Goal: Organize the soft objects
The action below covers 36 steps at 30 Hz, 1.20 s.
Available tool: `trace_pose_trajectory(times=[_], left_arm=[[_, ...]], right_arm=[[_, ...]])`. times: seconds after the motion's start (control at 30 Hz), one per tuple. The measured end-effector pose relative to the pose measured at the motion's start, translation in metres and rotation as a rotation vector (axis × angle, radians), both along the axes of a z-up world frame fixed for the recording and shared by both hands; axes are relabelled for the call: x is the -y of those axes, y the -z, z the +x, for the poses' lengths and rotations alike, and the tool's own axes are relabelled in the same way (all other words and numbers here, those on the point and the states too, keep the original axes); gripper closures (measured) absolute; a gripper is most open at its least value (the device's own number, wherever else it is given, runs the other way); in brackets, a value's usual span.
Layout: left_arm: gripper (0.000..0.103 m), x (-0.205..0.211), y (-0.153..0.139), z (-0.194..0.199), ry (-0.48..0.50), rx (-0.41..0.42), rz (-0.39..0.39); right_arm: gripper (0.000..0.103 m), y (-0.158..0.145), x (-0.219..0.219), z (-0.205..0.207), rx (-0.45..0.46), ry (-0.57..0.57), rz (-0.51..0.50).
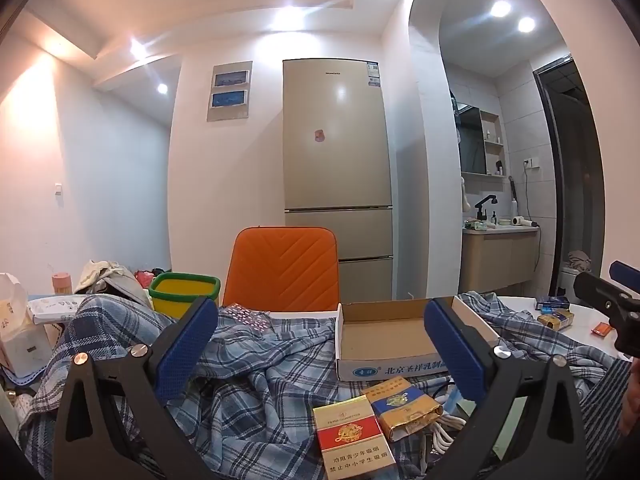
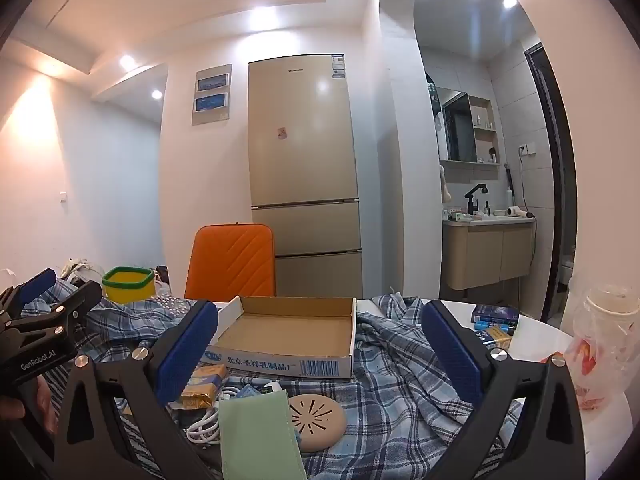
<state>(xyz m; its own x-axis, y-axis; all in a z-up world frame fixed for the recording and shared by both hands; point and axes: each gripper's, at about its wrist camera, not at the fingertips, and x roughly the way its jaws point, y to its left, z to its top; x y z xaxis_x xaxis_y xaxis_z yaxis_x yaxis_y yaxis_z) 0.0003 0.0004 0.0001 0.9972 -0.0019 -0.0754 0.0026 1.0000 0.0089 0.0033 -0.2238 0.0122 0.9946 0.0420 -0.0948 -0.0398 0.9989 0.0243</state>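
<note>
With both the left gripper (image 1: 320,344) and right gripper (image 2: 320,344) jaws apart and empty, pinch the plaid cloth (image 2: 400,368) at a raised fold, avoiding the cardboard box (image 2: 288,332).

A tall beige fridge (image 1: 336,168) stands against the white wall. An orange chair (image 1: 282,268) sits before it; right of it, an arched washroom alcove (image 1: 500,160); recessed ceiling spotlights glow above.
</note>
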Motion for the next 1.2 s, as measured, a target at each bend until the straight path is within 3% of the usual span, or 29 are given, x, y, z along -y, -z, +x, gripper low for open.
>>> trace_pose_trajectory(times=[1.2], left_arm=[[0.000, -0.0050, 0.0006, 0.0022, -0.001, 0.002, 0.004]], right_arm=[[0.000, -0.0021, -0.0013, -0.0016, -0.006, 0.000, -0.002]])
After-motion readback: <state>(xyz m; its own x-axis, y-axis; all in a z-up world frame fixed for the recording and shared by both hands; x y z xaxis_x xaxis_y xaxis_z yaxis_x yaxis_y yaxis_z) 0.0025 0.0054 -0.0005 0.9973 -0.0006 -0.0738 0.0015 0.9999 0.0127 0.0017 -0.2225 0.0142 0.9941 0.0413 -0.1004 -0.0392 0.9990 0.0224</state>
